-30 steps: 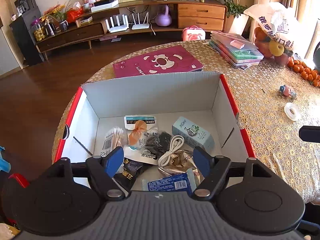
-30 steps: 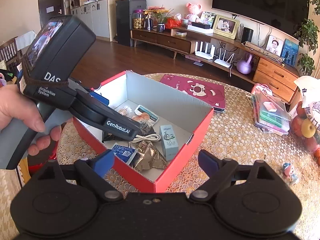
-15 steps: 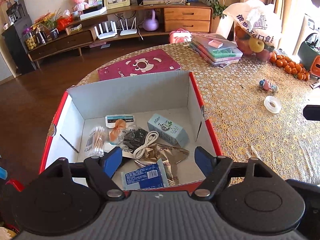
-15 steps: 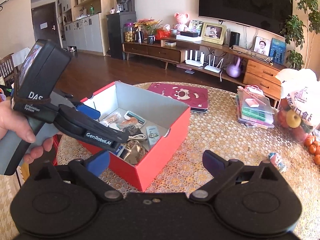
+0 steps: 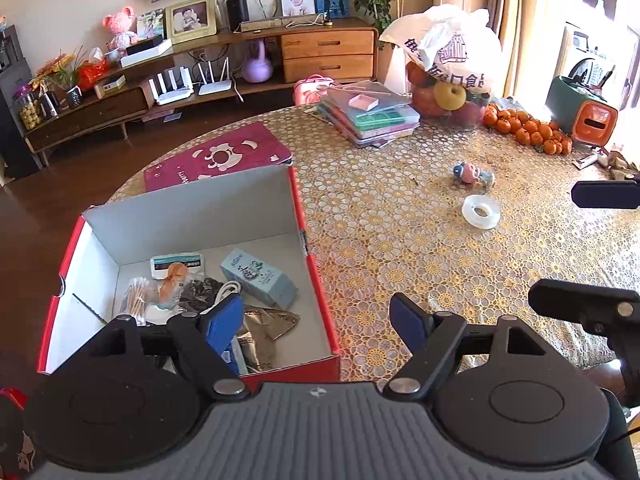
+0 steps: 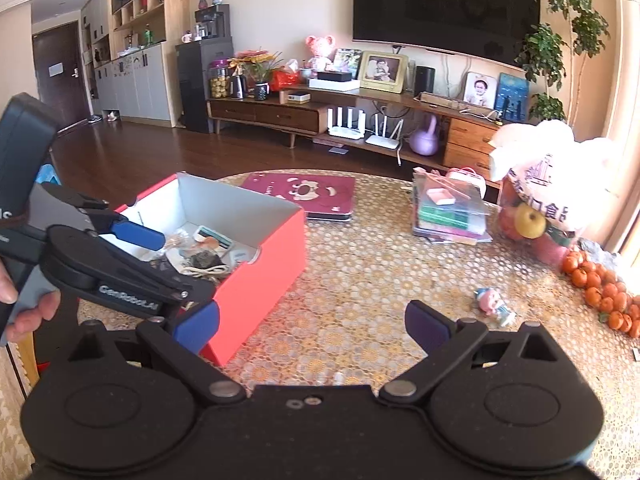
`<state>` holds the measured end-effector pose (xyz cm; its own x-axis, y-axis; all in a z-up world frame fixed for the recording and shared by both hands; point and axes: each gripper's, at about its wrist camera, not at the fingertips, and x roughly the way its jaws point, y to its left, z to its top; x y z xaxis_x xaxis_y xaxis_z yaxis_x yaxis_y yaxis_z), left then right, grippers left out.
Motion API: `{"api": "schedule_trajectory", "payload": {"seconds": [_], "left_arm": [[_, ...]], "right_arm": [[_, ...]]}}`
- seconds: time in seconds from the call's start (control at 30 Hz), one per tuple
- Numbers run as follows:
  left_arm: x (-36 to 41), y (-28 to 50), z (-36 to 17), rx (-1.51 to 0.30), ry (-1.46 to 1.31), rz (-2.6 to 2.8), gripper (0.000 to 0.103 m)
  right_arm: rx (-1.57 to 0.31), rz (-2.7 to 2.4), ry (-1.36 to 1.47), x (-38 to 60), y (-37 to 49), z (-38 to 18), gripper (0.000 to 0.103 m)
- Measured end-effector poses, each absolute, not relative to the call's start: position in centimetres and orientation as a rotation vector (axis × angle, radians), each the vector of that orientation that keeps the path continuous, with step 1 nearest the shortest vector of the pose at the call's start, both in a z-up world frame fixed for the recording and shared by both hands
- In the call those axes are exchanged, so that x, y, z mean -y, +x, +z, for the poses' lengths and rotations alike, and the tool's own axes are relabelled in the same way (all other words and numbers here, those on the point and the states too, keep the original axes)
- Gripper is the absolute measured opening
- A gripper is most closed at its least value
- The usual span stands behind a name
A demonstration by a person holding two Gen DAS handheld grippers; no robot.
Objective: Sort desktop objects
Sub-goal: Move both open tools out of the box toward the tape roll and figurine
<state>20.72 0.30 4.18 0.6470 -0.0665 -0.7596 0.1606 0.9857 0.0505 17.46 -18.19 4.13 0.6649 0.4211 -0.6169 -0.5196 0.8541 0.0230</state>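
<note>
I have both sets of fingers spread wide and empty: the left gripper (image 5: 318,322) hangs over the near right corner of the red cardboard box with the white inside (image 5: 310,268), and the right gripper (image 6: 312,326) hovers above bare lace-patterned table (image 6: 360,280), with the box off beyond its left finger.

What is left loose lies ahead of the left fingers and off to the right: a clear roll of tape (image 5: 481,211), lying flat, and just past it a small pink-and-blue toy figure (image 5: 470,173). In the right view the same figure (image 6: 493,301) lies on its side just ahead of the right finger, its long axis running slantwise away toward the near right; the tape roll I cannot find in that view. So I judge the right gripper the nearer one for the figure, and a short reach forward and to the right should bring it between the fingers. I would turn the wrist so the fingers close across its narrow waist, not along its length.

The box already holds a heap: a pale blue carton (image 5: 258,278) lying on its side nearest the right wall, a coiled white cable (image 5: 226,292), a crumpled gold foil packet (image 5: 266,326), a pack of cotton swabs (image 5: 134,306) to the left, and a white sachet (image 5: 176,262) toward the back wall. The floor near the right wall is still bare, room enough for another small thing.
</note>
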Motion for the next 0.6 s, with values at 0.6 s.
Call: {"api": "schedule_trajectory", "payload": {"seconds": [0.6], "left_arm": [[6.4,21.6,2.6,-0.836,0.131,-0.263,0.083]], "right_arm": [[-0.677,0.368,-0.101,26.6,20.0,1.5,0.1]]}}
